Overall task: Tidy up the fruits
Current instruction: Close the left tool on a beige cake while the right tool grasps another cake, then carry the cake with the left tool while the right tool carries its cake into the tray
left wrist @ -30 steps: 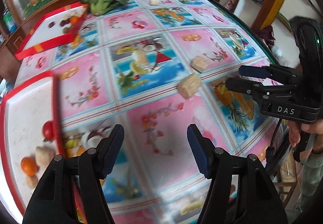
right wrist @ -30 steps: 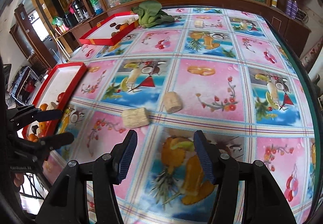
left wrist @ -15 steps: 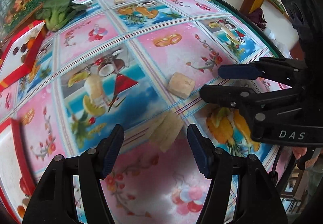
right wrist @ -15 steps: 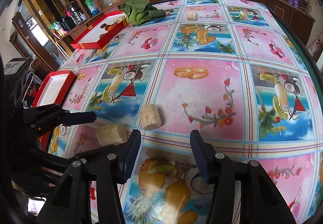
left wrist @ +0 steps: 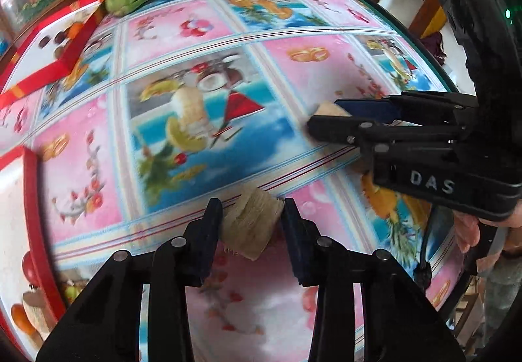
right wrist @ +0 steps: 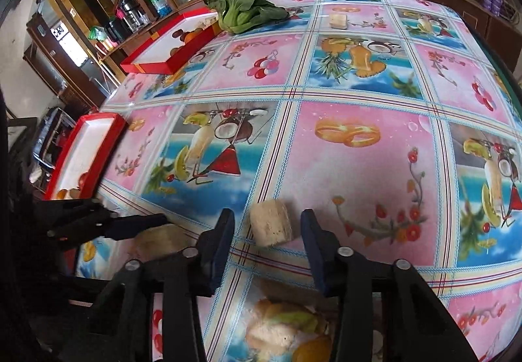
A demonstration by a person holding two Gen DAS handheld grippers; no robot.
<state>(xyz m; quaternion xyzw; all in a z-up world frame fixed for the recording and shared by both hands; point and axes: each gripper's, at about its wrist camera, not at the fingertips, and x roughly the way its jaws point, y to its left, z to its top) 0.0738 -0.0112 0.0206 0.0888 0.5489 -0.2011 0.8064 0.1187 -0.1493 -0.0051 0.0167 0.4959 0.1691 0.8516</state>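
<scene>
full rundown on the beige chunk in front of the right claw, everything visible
The beige chunk is a short, stubby block, pale tan with a rough, fibrous-looking surface and flat cut faces. It lies on the patterned tablecloth, at the edge of a pink panel just above a striped seam. It sits between the fingers of the right claw, which has just been closing; a visible gap remains on each side, so the pads do not grip it yet. In the left wrist view only its tip shows past that claw's fingers.

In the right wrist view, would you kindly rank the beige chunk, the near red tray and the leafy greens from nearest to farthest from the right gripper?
1. Beige chunk, between the right gripper fingers.
2. Near red tray, left edge.
3. Leafy greens, far end, beside the far tray.
</scene>
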